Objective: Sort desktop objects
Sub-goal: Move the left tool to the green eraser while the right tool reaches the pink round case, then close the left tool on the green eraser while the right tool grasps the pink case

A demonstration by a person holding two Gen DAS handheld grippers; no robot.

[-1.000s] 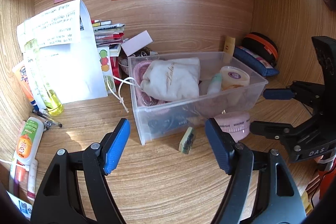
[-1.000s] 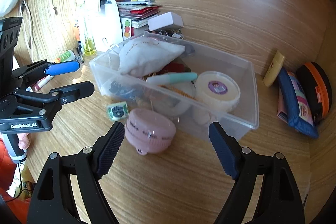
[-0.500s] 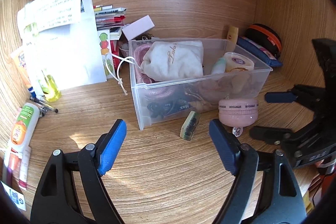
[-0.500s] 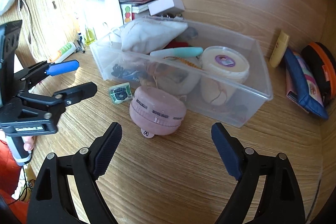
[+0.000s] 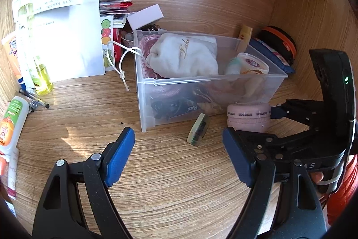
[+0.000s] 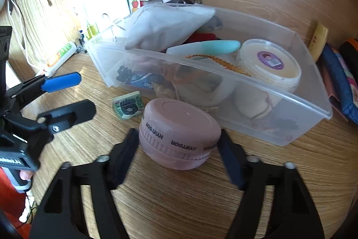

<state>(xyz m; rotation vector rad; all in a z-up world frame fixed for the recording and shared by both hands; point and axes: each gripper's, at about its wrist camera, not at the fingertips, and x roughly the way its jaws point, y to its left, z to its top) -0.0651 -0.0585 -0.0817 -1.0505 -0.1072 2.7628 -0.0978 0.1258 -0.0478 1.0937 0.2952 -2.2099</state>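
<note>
Right gripper (image 6: 176, 158) jaws closing around round pink plastic case (image 6: 179, 133), near side of clear plastic bin (image 6: 290, 113), likely to bin it; pads not visibly pressing. Left gripper (image 5: 179, 158) wide, empty.

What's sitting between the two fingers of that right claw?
A round pink case sits on the desk between the right claw fingers, which are closing around it. It shows best in the right wrist view.

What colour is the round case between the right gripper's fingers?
Pale pink, with dark lettering around its side; the round case shows best in the right wrist view.
</note>
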